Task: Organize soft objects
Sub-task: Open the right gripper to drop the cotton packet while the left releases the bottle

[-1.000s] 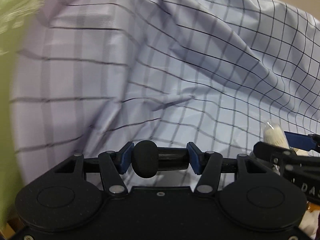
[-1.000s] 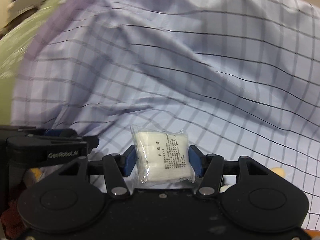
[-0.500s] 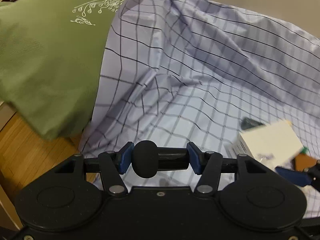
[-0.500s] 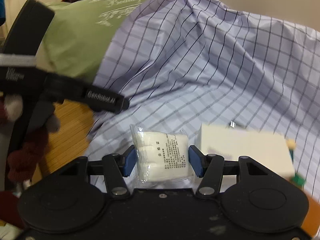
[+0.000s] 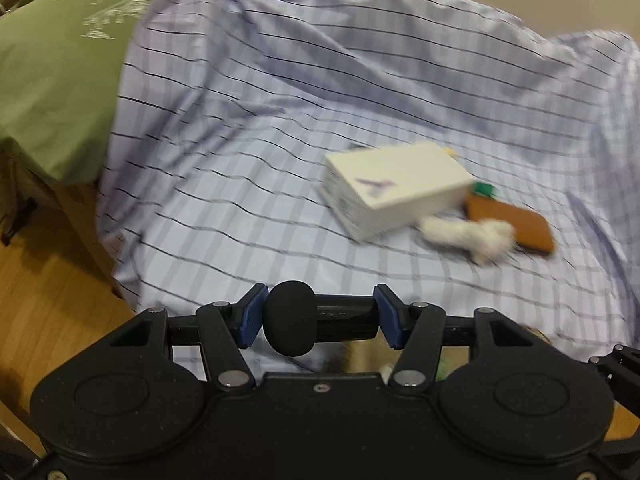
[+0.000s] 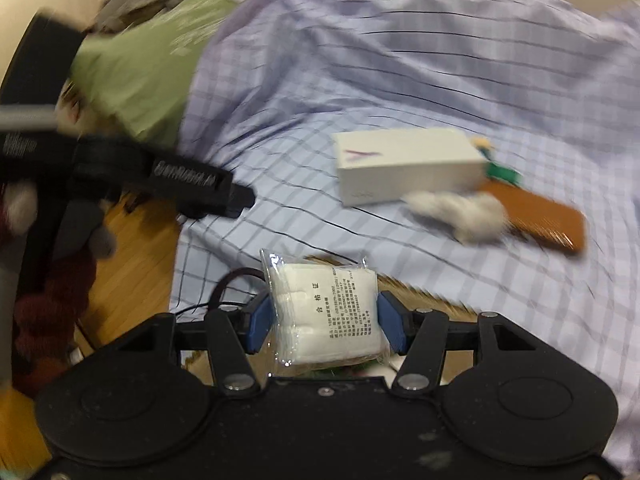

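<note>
From your left gripper (image 5: pixel 318 320), you look down over a checked bedsheet (image 5: pixel 248 128) with a green pillow (image 5: pixel 60 72) at the upper left. Its blue pads are part-way closed on a black object (image 5: pixel 291 323) with a rounded foam-like end; what it is, you cannot tell. A white box (image 5: pixel 394 188) lies on the sheet to the right, with a fluffy white toy (image 5: pixel 470 234) and a brown flat case (image 5: pixel 512 222) just beside it. A second ago the sheet filled this view; half a second ago only the box showed, at the right edge.

From your right gripper (image 6: pixel 326 322), the pads are pressed on a clear packet of white cotton (image 6: pixel 326 314), the same grip as before. The left gripper's black body (image 6: pixel 132 172) crosses the left side. The box (image 6: pixel 408 164), toy (image 6: pixel 460 210) and case (image 6: pixel 540 220) sit beyond the packet, whereas half a second ago only the box was visible.
</note>
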The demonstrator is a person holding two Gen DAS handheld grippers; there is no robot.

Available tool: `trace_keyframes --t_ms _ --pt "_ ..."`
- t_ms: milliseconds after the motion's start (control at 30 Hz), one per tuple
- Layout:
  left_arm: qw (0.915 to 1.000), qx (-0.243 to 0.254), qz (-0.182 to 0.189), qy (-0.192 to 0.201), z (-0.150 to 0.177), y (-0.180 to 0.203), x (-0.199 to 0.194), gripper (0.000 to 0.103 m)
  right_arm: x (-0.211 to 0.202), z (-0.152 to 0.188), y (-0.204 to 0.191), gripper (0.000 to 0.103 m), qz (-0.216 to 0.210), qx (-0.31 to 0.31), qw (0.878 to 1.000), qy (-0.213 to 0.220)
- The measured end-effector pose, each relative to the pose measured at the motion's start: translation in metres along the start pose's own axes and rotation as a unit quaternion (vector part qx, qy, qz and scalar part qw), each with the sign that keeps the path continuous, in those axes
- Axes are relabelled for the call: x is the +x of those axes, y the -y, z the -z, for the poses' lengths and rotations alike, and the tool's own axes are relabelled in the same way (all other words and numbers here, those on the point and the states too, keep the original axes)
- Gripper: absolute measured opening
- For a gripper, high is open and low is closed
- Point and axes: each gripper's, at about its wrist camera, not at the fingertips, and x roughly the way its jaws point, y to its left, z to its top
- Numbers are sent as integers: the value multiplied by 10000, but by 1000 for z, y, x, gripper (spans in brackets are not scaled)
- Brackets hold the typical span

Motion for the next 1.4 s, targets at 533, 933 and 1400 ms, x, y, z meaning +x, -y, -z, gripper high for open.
trace_keyframes --t_ms 533,933,1400 --pt "9970 499 355 -477 73 66 -9 55 -66 55 34 56 1161 2082 9675 839" --pt "9959 726 228 -482 90 73 -11 55 -61 63 27 56 1431 2114 9654 533" --pt "9962 601 208 -599 95 66 -5 55 -49 66 30 71 1371 2211 9651 313"
